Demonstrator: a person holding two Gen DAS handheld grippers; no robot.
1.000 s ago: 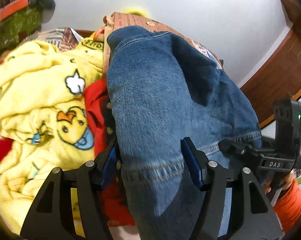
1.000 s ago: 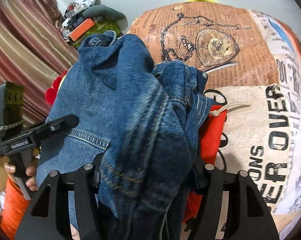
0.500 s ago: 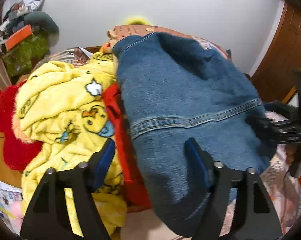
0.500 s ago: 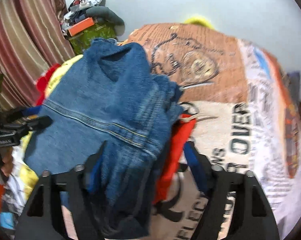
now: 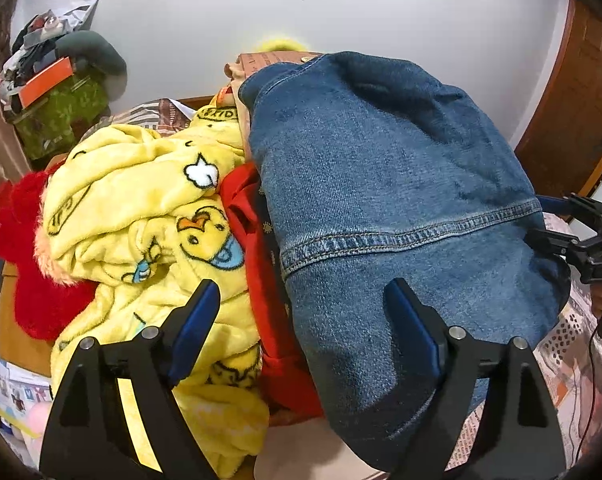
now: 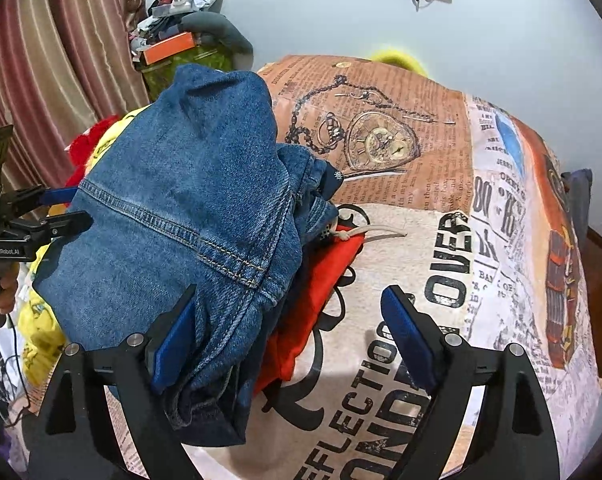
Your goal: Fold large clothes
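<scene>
On the bed's newspaper-print cover (image 6: 441, 240), folded denim jacket (image 5: 381, 200) lies atop a red garment (image 5: 261, 248), beside a yellow duck blanket (image 5: 141, 200). Left gripper (image 5: 301, 312) and right gripper (image 6: 289, 320): jaws wide, just been opening, gripping nothing, denim edge loose between them.

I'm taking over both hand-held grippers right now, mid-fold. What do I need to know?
Left hand-held gripper: jaws just opened, empty.
Right hand-held gripper: jaws just opened, empty.
Denim jacket: folded, lying on a red garment, with the yellow duck blanket beside it.
Done: jacket folded and released.
Left: probably the red garment and the blanket.
</scene>
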